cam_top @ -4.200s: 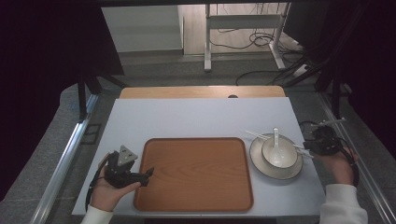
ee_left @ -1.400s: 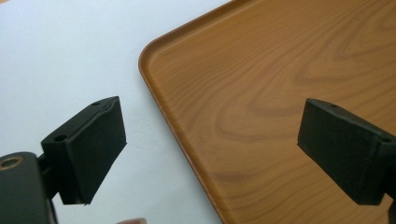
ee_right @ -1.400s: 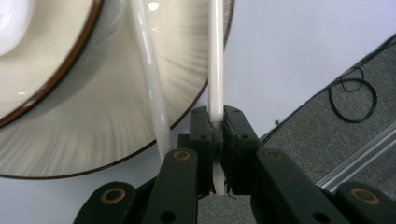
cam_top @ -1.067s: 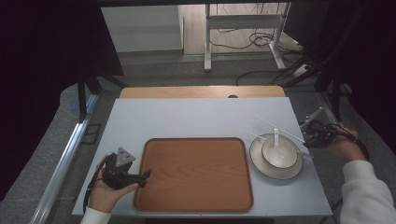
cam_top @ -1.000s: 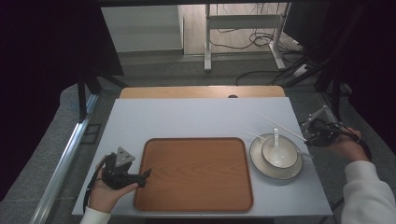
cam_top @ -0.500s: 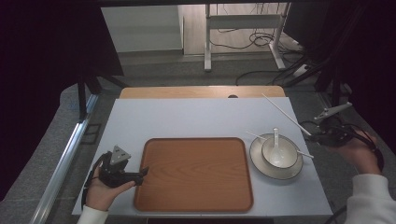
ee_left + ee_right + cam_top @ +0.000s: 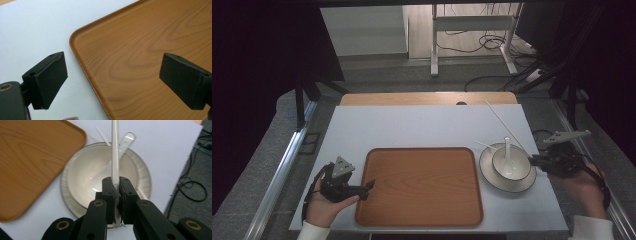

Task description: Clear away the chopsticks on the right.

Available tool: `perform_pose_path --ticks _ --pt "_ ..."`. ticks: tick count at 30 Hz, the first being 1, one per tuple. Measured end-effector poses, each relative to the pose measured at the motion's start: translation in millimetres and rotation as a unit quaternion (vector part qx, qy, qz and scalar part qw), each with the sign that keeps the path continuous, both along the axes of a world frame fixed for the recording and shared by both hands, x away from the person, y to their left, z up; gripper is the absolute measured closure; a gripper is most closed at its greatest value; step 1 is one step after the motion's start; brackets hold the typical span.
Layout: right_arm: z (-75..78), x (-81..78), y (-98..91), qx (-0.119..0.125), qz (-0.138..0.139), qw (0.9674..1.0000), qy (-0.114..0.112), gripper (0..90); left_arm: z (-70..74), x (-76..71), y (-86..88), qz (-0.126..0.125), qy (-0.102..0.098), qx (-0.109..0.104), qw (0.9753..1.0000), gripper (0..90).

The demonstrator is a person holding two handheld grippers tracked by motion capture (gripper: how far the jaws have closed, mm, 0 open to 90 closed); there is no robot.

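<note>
Lifted off the plate (image 7: pixel 490 176), one chopstick (image 7: pixel 504 125) sits pinched in the right gripper (image 7: pixel 536 160) fingers; left gripper (image 7: pixel 368 184) fingers spread.

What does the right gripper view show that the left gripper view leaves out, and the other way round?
Right gripper view: the right gripper, fingers shut on a white chopstick, above a bowl that sits on a plate and has a spoon in it.
Left gripper view: the left gripper, open, with one finger above the table and the other above the tray.
Both: the wooden tray and the white table.
</note>
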State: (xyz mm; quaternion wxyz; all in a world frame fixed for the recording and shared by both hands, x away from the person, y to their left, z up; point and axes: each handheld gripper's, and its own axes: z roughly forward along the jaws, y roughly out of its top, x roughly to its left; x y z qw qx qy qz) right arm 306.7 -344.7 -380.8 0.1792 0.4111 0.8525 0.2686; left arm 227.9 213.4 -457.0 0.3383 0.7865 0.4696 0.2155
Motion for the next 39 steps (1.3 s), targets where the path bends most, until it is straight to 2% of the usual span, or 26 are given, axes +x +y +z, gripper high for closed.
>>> perform_pose_path --ticks 7,13,15,31,39 --pt "-2.0 -13.8 21.3 0.028 -0.001 0.9996 -0.006 84.5 4.8 -3.4 4.1 0.007 -0.006 -0.008 0.9999 7.4" --pt "-9.8 -18.0 36.6 0.024 -0.002 0.9997 0.002 84.5 4.3 -3.1 3.7 0.007 -0.005 -0.005 1.0 7.4" --pt "-16.7 -20.8 41.8 0.031 0.003 0.9995 0.009 84.5 4.1 -3.5 2.7 0.006 -0.005 -0.005 1.0 7.4" --pt "-39.4 -31.3 67.2 0.026 0.016 0.9984 0.046 84.5 1.8 -1.0 -2.3 -0.002 -0.001 -0.004 1.0 7.4" --pt "-50.6 -36.6 79.2 0.027 0.023 0.9973 0.065 84.5 -0.9 0.3 -4.5 -0.007 0.004 0.004 1.0 7.4"
